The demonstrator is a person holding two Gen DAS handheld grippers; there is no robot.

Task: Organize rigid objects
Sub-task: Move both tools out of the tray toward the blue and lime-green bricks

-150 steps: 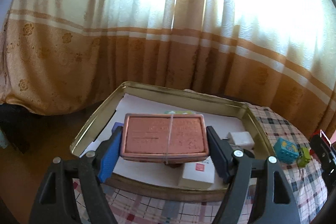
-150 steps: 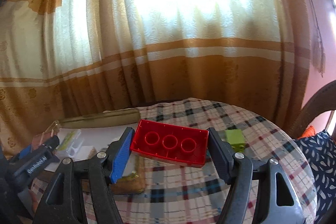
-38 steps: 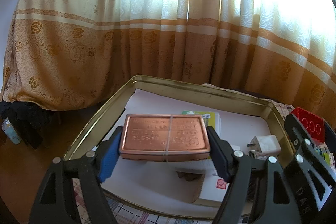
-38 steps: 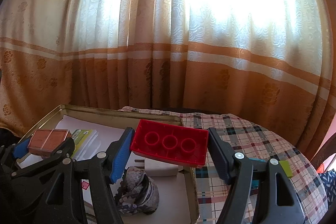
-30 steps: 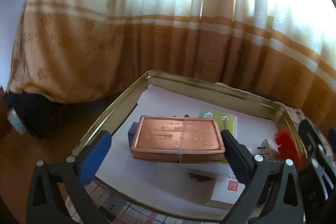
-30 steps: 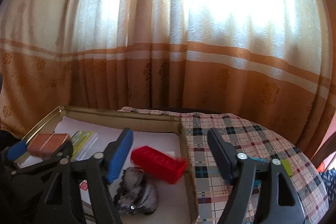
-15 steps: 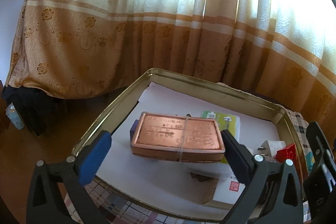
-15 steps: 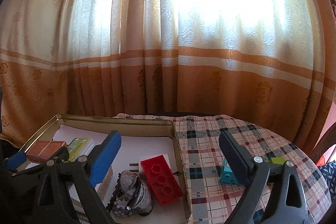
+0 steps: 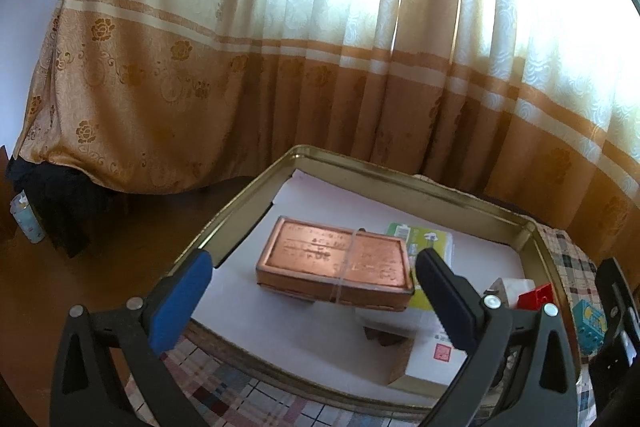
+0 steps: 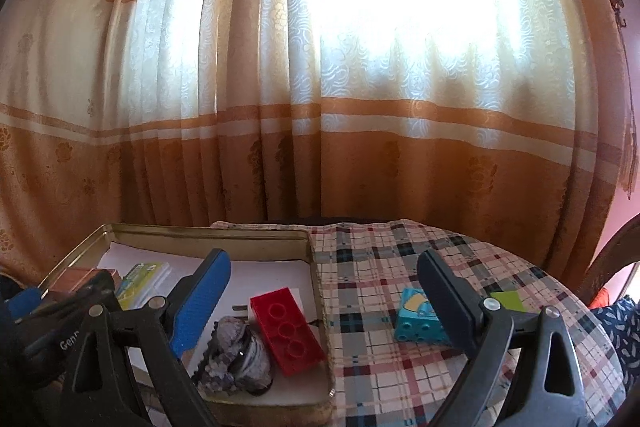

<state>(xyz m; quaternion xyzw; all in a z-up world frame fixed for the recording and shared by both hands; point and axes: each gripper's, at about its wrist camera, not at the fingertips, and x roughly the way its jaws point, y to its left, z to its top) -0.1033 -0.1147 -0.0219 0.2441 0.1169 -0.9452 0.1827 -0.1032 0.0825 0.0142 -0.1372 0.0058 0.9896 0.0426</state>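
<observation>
A copper-coloured tin with a rubber band (image 9: 334,264) lies inside the gold metal tray (image 9: 236,231), on white paper. My left gripper (image 9: 316,299) is open and empty, just in front of and above the tin. A red brick (image 10: 286,335) lies in the tray's right end (image 10: 320,291), partly on a white plug. My right gripper (image 10: 324,301) is open and empty above the tray's right rim. The red brick also shows in the left wrist view (image 9: 536,297).
In the tray lie a green-and-white packet (image 9: 430,241), a white box (image 9: 434,359) and a grey shell-like lump (image 10: 240,355). On the plaid tablecloth (image 10: 400,267) stand a teal block (image 10: 416,317) and a green block (image 10: 508,301). Curtains hang behind the table.
Both grippers opened about a second ago: the tin and the red brick dropped into the tray. Both grippers have since pulled back and up a little.
</observation>
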